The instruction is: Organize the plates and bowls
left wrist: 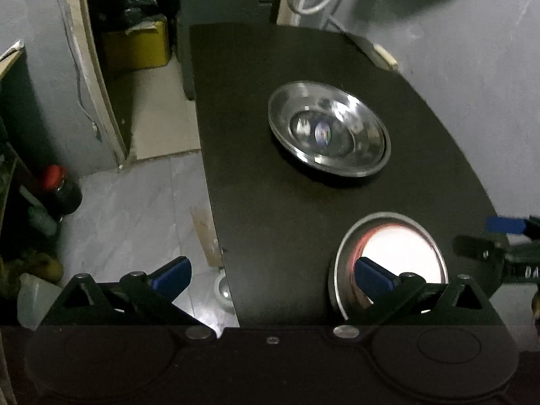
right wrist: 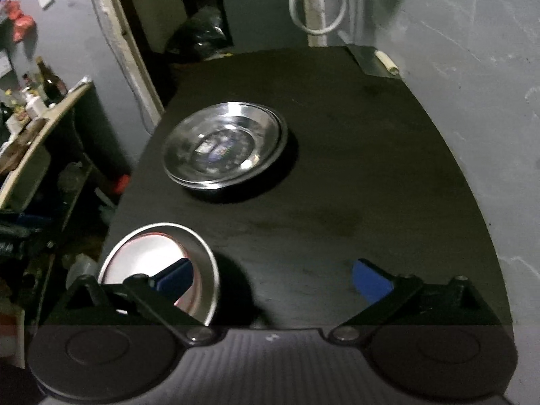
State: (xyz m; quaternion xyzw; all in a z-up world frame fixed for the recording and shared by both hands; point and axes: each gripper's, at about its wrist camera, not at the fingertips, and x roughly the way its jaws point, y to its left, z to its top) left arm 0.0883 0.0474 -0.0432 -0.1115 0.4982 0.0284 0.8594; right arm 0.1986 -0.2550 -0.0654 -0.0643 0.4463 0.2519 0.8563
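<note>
Left claw (left wrist: pixel 271 275) and right claw (right wrist: pixel 271 278), both spread wide and holding nothing, above the dark tabletop (right wrist: pixel 354 168). Near edge: steel plate (left wrist: pixel 391 256), lying flat between the claws. Farther back, well apart: steel bowls (right wrist: pixel 224 145), nested.

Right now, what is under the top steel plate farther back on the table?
A second rim shows beneath the steel plate, so another plate seems stacked under it. Anything lower is covered; the stack rests on the dark table.
</note>
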